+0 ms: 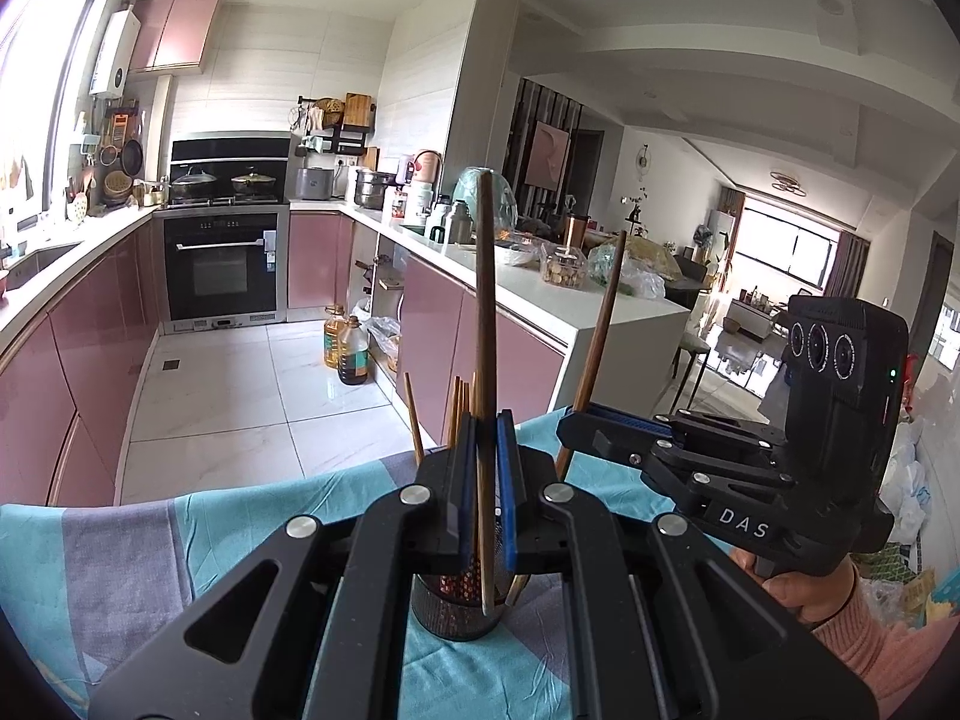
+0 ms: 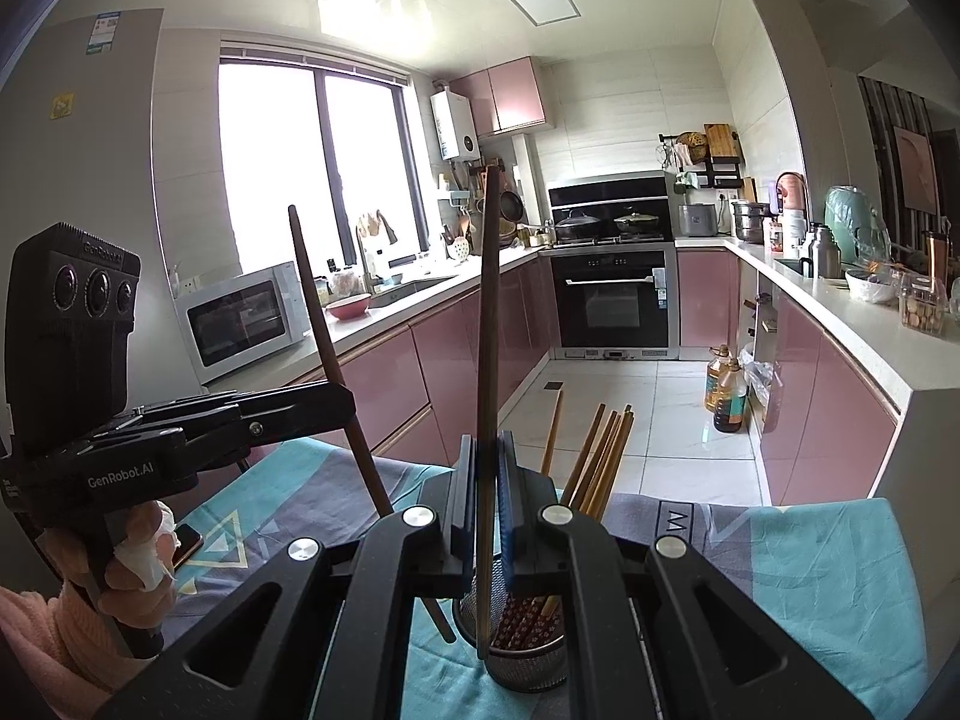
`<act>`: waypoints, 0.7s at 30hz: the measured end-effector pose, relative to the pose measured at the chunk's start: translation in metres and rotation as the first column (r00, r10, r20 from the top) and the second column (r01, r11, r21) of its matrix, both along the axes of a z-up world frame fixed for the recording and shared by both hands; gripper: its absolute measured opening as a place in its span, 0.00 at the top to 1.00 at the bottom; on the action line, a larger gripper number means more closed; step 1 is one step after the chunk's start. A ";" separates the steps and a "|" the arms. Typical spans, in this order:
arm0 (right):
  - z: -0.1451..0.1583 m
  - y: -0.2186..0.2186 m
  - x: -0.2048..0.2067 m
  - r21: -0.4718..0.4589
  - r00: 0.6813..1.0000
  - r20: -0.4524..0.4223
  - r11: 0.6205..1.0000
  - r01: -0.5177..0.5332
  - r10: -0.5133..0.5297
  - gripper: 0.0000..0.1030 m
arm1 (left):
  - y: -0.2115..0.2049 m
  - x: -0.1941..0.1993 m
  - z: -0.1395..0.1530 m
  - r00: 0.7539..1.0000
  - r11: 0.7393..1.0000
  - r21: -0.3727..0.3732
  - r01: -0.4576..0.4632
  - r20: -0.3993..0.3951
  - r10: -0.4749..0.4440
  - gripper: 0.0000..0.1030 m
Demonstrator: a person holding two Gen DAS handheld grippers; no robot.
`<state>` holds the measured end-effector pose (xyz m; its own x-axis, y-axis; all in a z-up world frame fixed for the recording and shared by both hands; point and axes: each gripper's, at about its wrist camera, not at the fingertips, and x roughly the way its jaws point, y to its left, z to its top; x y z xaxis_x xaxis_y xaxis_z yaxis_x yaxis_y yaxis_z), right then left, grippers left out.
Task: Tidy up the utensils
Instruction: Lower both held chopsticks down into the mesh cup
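Microwave (image 2: 243,324) only in right view; living-room window (image 1: 786,246) only left

The lower part of the metal holder (image 2: 528,654) is covered by the right gripper (image 2: 487,516), and its base is hidden in the left wrist view as well. The lower end of the long dark chopstick (image 1: 485,360) is lost behind the left gripper (image 1: 487,492). The person is cut off at the picture's edge, so only a hand (image 2: 135,564) and a pink sleeve (image 1: 882,636) are seen. The small items on the far worktop (image 1: 540,294) are too small to be told apart.
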<state>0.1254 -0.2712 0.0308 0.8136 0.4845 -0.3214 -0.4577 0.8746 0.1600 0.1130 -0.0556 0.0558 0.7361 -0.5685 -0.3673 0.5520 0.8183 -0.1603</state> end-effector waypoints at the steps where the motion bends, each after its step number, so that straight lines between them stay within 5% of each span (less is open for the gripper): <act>1: 0.000 -0.001 0.000 0.000 1.000 0.000 1.000 -0.001 0.001 0.95 | 0.000 -0.001 0.000 1.000 1.000 0.000 -0.001 0.001 0.001 0.93; 21: 0.002 -0.002 0.011 0.000 1.000 0.004 1.000 0.009 -0.009 0.95 | -0.008 0.018 0.003 1.000 1.000 0.010 -0.010 -0.024 0.011 0.93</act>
<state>0.1368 -0.2729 0.0326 0.8190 0.4776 -0.3181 -0.4507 0.8785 0.1585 0.1307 -0.0633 0.0585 0.7328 -0.5573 -0.3904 0.5395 0.8255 -0.1657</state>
